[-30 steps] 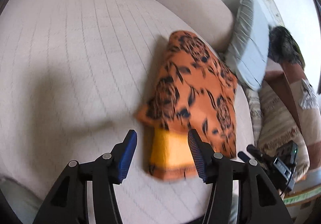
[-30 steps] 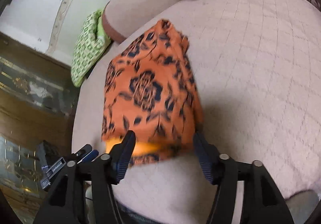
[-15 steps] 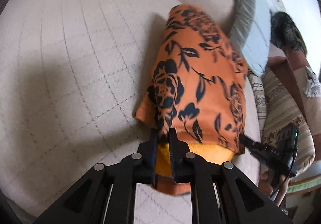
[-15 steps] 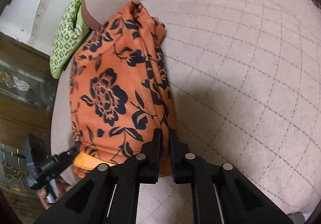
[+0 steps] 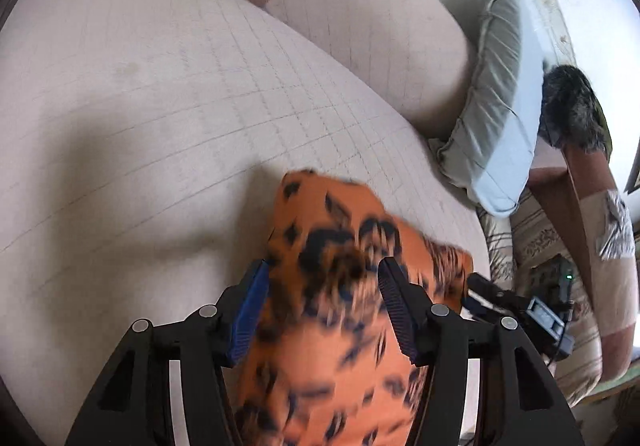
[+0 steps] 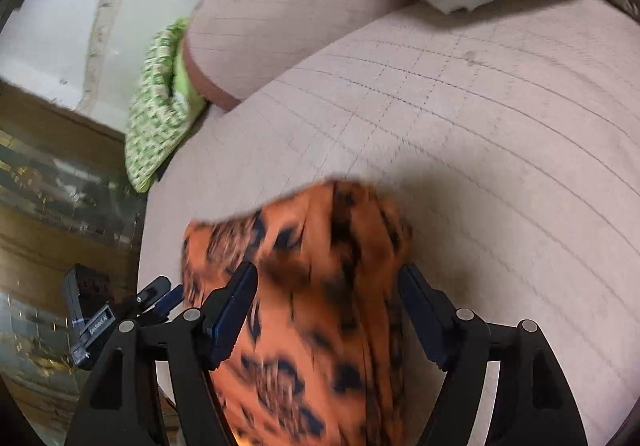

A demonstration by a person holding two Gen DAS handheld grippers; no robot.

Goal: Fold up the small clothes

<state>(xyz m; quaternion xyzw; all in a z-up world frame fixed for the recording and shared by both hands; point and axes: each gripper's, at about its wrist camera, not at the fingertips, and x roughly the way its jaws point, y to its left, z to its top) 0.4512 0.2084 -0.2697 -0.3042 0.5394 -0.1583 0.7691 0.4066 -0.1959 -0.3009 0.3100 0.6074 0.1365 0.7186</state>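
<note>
An orange garment with a black flower print [image 5: 340, 318] lies on the pale quilted sofa seat [image 5: 160, 106], blurred by motion. My left gripper [image 5: 324, 310] is open, its blue-padded jaws apart on either side of the cloth. In the right wrist view the same garment [image 6: 320, 306] lies between the spread jaws of my right gripper [image 6: 324, 310], which is also open. Neither gripper holds the cloth. The near end of the garment is hidden under the grippers. The right gripper shows at the right of the left wrist view [image 5: 520, 310].
A grey-blue pillow [image 5: 496, 114] leans at the sofa's right end beside a dark furry item [image 5: 572, 110]. A green patterned cloth [image 6: 160, 110] lies by the sofa back [image 6: 288, 6]. A wooden glass-front cabinet [image 6: 52, 206] stands past the seat's left edge.
Both grippers were shut on the garment's near edge half a second ago; now both are open and have let go. The garment is folded shorter, its far edge nearer me.
</note>
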